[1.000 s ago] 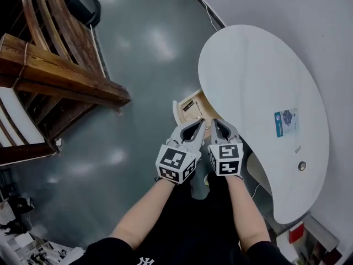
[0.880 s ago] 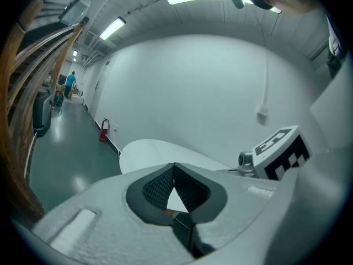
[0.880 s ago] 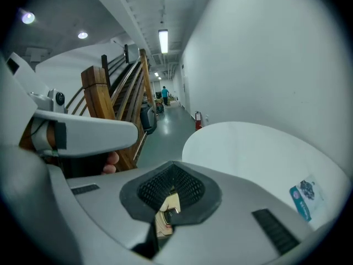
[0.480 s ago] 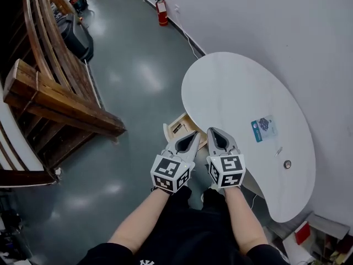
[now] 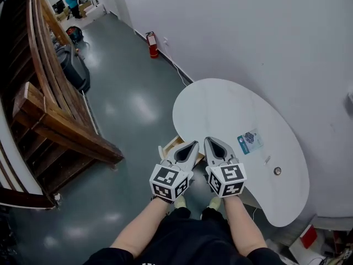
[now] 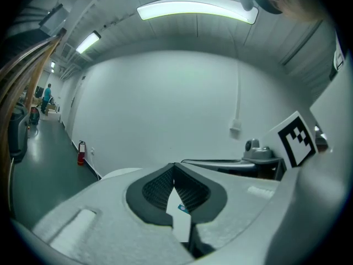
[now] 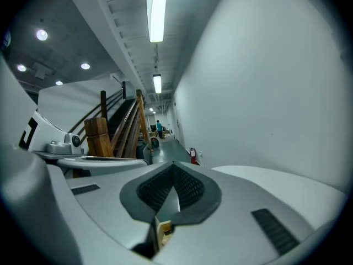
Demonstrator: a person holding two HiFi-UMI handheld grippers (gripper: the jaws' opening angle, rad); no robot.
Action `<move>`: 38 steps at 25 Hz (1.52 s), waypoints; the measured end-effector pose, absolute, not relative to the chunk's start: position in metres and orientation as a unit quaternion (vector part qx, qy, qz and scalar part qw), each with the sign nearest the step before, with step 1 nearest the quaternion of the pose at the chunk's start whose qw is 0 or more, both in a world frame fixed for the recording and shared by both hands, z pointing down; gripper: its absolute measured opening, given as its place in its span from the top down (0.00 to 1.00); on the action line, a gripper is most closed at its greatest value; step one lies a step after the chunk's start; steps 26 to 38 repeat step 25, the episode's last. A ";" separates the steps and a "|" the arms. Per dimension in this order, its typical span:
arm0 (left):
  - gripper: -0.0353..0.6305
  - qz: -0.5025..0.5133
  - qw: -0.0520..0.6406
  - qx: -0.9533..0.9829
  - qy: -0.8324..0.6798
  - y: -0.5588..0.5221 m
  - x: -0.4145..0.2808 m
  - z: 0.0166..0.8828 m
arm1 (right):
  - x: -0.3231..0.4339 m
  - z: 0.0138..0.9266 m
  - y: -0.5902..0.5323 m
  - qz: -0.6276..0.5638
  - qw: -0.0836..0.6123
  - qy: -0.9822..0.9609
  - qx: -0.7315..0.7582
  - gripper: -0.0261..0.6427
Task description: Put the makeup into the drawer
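The makeup is a blue-and-white packet lying flat on the white curved table, with a small stick and a round piece beside it. A wooden drawer stands pulled out below the table's near-left edge. My left gripper and right gripper are held side by side in the air over the drawer and table edge, left of the packet. Both are shut with nothing between the pads. In the left gripper view the jaws meet at the tips. The right gripper view shows the same.
A wooden staircase rises at the left over a grey floor. A red fire extinguisher stands by the white wall, with a cable along its foot. A dark bin is near the stairs. A person stands far off.
Both grippers have risen together, still side by side and shut. The head view has lifted, so the table looks smaller and more of the hall shows.
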State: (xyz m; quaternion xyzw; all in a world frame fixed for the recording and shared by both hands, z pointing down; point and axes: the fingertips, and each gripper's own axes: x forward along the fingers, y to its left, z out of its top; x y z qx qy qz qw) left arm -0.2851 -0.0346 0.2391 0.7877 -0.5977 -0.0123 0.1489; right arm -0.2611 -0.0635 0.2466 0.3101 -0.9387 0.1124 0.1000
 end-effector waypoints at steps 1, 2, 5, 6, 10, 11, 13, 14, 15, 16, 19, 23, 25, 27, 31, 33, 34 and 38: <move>0.93 -0.014 0.144 0.790 -0.596 -0.034 -0.282 0.233 | -0.259 0.241 -0.062 0.108 0.098 -0.939 0.311 0.94; 0.93 -0.015 0.140 0.792 -0.595 -0.034 -0.280 0.228 | -0.257 0.237 -0.062 0.104 0.096 -0.939 0.312 0.94; 0.93 -0.015 0.124 0.796 -0.592 -0.037 -0.271 0.213 | -0.250 0.225 -0.062 0.097 0.088 -0.940 0.315 0.94; 0.93 -0.014 0.120 0.798 -0.591 -0.038 -0.269 0.210 | -0.248 0.221 -0.063 0.095 0.085 -0.941 0.315 0.94; 0.93 -0.016 0.114 0.800 -0.589 -0.039 -0.265 0.200 | -0.246 0.212 -0.062 0.088 0.080 -0.941 0.315 0.94; 0.93 -0.017 0.113 0.800 -0.589 -0.039 -0.264 0.199 | -0.245 0.210 -0.061 0.087 0.080 -0.942 0.315 0.94; 0.93 -0.018 0.110 0.800 -0.589 -0.040 -0.262 0.196 | -0.242 0.208 -0.062 0.085 0.079 -0.942 0.315 0.94; 0.93 -0.018 0.109 0.800 -0.589 -0.041 -0.261 0.194 | -0.241 0.207 -0.062 0.084 0.079 -0.942 0.315 0.94; 0.93 -0.017 0.109 0.801 -0.588 -0.042 -0.259 0.194 | -0.240 0.207 -0.063 0.084 0.079 -0.942 0.315 0.94; 0.93 -0.017 0.108 0.802 -0.588 -0.042 -0.257 0.194 | -0.239 0.207 -0.063 0.084 0.079 -0.942 0.315 0.94; 0.93 -0.015 0.106 0.803 -0.587 -0.045 -0.253 0.194 | -0.237 0.209 -0.064 0.083 0.080 -0.942 0.315 0.94; 0.93 -0.014 0.104 0.803 -0.587 -0.048 -0.251 0.193 | -0.235 0.210 -0.066 0.082 0.080 -0.942 0.315 0.94; 0.93 -0.014 0.103 0.804 -0.586 -0.050 -0.249 0.193 | -0.234 0.210 -0.068 0.082 0.080 -0.942 0.316 0.94; 0.93 -0.014 0.103 0.804 -0.586 -0.050 -0.249 0.193 | -0.234 0.210 -0.068 0.082 0.080 -0.942 0.316 0.94; 0.93 -0.014 0.103 0.804 -0.586 -0.050 -0.249 0.193 | -0.234 0.210 -0.068 0.082 0.080 -0.942 0.316 0.94; 0.93 -0.014 0.103 0.804 -0.586 -0.050 -0.249 0.193 | -0.234 0.210 -0.068 0.082 0.080 -0.942 0.316 0.94; 0.93 -0.014 0.103 0.804 -0.586 -0.050 -0.249 0.193 | -0.234 0.210 -0.068 0.082 0.080 -0.942 0.316 0.94; 0.93 -0.014 0.103 0.804 -0.586 -0.050 -0.249 0.193 | -0.234 0.210 -0.068 0.082 0.080 -0.942 0.316 0.94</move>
